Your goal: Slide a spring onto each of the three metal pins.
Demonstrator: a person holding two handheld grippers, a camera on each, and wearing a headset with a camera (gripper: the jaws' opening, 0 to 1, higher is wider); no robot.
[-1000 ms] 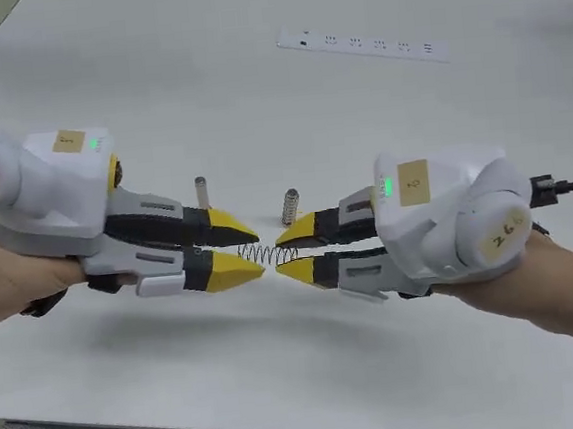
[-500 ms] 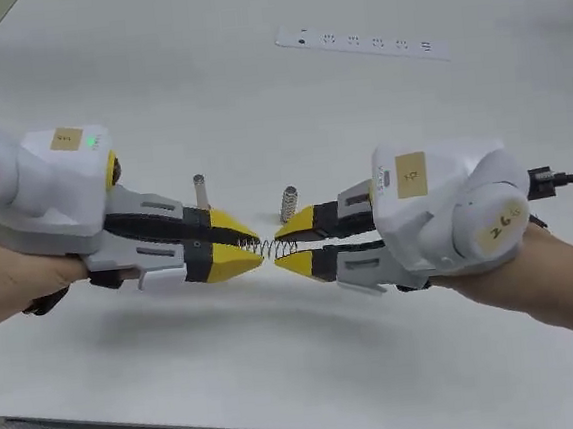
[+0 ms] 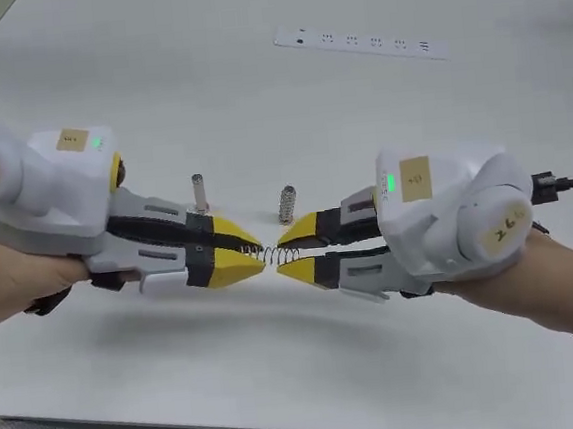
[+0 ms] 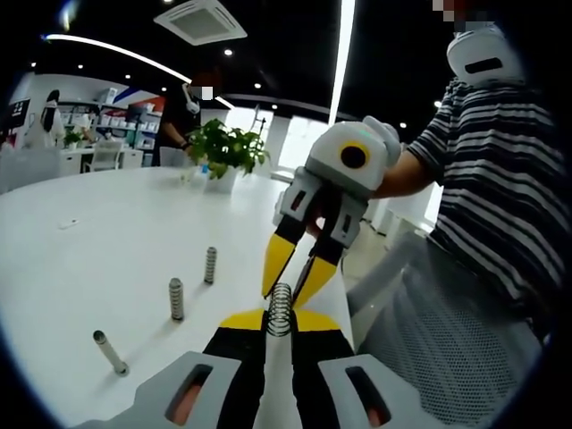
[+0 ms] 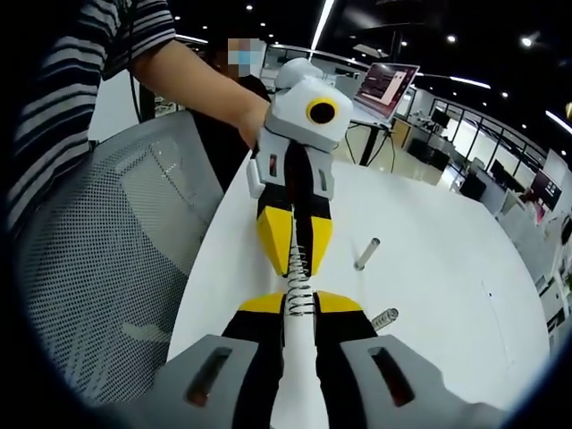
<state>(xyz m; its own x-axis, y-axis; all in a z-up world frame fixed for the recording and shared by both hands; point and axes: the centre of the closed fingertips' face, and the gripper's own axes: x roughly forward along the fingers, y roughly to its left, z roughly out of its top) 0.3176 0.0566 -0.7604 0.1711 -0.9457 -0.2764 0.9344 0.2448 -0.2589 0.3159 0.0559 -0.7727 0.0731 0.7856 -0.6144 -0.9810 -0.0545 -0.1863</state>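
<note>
A thin wire spring hangs level above the white table between my two grippers. My left gripper is shut on one end of it. My right gripper faces it tip to tip, open, with the spring's other end between its spread fingertips. Behind the grippers stand a bare metal pin and a pin wearing a spring. The left gripper view has the bare pin and two sprung pins in a row.
A white power strip lies at the far side of the table. The table's front edge runs just below the hands. A grey mesh chair stands beside the table.
My left gripper's jaws, apart one second ago, have shut on the spring. The two grippers have drawn closer, so the spring now spans a shorter gap.
</note>
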